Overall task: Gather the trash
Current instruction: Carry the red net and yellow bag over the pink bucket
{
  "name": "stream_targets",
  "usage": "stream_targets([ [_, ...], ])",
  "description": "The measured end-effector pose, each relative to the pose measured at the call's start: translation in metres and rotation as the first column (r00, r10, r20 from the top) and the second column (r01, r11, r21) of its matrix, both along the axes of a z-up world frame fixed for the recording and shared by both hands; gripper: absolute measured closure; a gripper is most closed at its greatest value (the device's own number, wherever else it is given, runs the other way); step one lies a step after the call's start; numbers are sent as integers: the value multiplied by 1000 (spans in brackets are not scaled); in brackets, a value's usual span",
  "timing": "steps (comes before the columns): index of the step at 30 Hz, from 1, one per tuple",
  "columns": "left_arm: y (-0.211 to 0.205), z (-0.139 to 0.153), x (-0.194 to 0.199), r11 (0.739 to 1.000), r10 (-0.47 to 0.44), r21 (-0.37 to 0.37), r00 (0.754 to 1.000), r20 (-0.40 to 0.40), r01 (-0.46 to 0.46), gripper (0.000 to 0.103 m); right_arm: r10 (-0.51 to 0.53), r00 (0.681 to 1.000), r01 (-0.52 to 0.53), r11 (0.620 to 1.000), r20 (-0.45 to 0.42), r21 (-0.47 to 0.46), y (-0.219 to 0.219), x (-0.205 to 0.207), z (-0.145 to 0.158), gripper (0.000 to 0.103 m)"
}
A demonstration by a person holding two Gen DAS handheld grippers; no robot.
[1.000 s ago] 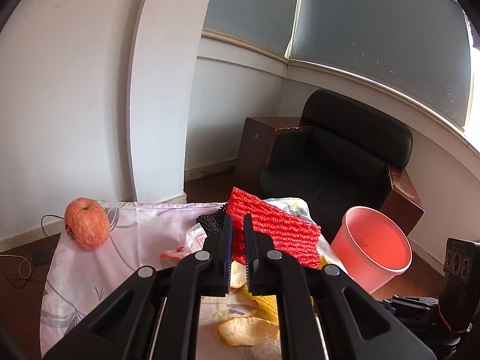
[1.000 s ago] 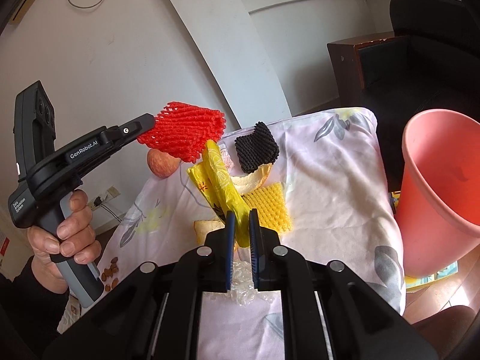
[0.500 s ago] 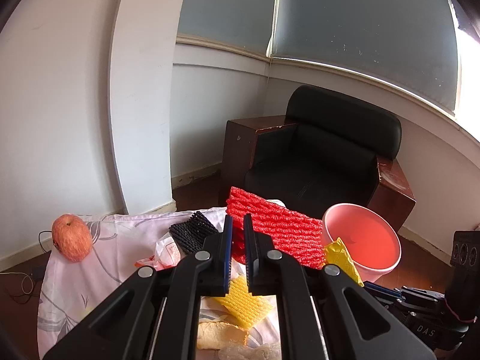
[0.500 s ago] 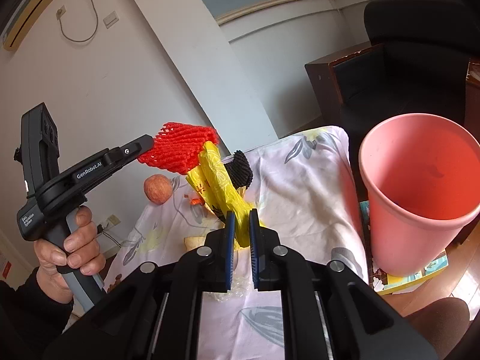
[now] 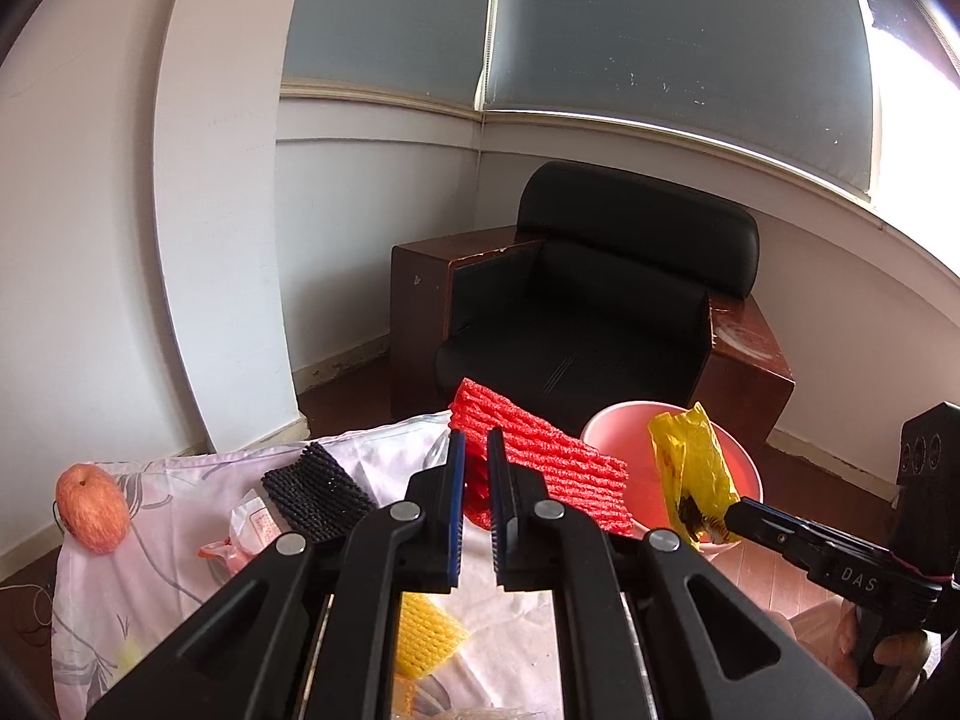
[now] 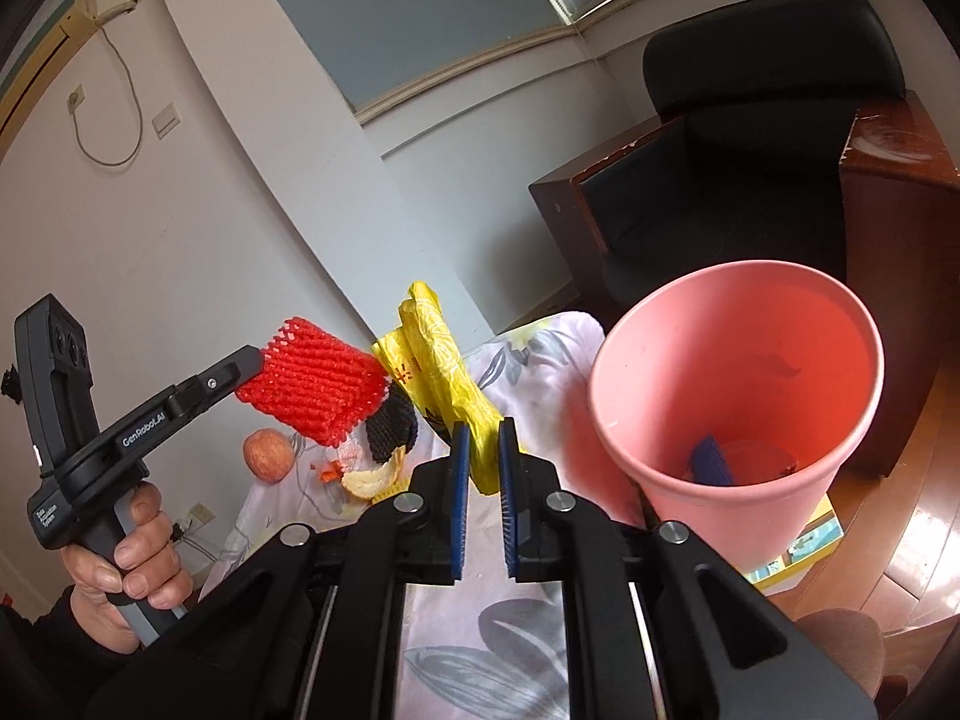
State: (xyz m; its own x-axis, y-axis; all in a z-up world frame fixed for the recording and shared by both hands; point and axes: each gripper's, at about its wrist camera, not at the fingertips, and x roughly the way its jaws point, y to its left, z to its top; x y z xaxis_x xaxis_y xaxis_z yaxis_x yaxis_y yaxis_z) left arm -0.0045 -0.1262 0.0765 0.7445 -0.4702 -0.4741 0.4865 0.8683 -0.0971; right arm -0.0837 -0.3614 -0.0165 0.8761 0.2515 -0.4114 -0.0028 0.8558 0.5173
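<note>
- The left tongs (image 5: 473, 468) are clenched on a red foam fruit net sleeve (image 5: 540, 468), which sticks up and out to the right beyond their blue-lined tips, clear of the tabletop.
- The right tongs (image 6: 480, 456) are clenched on a crumpled yellow plastic wrapper (image 6: 441, 372) that rises from between their tips and leans left.
- In the right wrist view, the left tongs (image 6: 255, 363) and their red sleeve sit just left of the yellow wrapper, almost touching it; a person's hand (image 6: 129, 552) grips the black handle below.
- Under and just beyond the left tongs lies a tabletop covered by a pale floral cloth (image 5: 156, 546).
- On that cloth, below the left tongs, lies a yellow foam fruit net (image 5: 423, 636).
- Left of the left tongs' tips lie a black foam net sleeve (image 5: 315, 492) and a clear plastic packet with print (image 5: 252, 531).
- Further left, at the cloth's edge, sits a red-streaked apple (image 5: 93, 507).
- Just right of the right tongs stands a pink plastic bin (image 6: 744, 396), tilted in the picture, with a blue item and red scraps at its bottom.
- A piece of pale fruit peel (image 6: 375, 477) lies on the cloth left of the right tongs.
- Beyond the bin stands a black leather armchair with brown wooden sides (image 5: 600, 312).
</note>
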Motion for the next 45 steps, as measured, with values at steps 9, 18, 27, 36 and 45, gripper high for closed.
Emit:
stream_targets([
  [9,-44,2,-2,996,-89,1,996,14,89,97,-125,992,125,992,1,4,-47,5,-1,93],
  [18,-95,-4,2,983,-180,20,983,21,180,97,-220,975,220,975,-36,10,-90,15,-14,93],
  [27,-151,-32,14,967,-239,89,971,-6,239,97,-265,958,265,964,-106,-14,-110,33,-36,93],
  [36,-185,-63,25,950,-259,167,964,-54,264,96,-285,946,288,958,-154,-4,-110,43,-54,93],
  [45,-197,-74,26,947,-243,203,968,-61,251,95,-291,942,292,956,-165,-20,-107,50,-55,93],
])
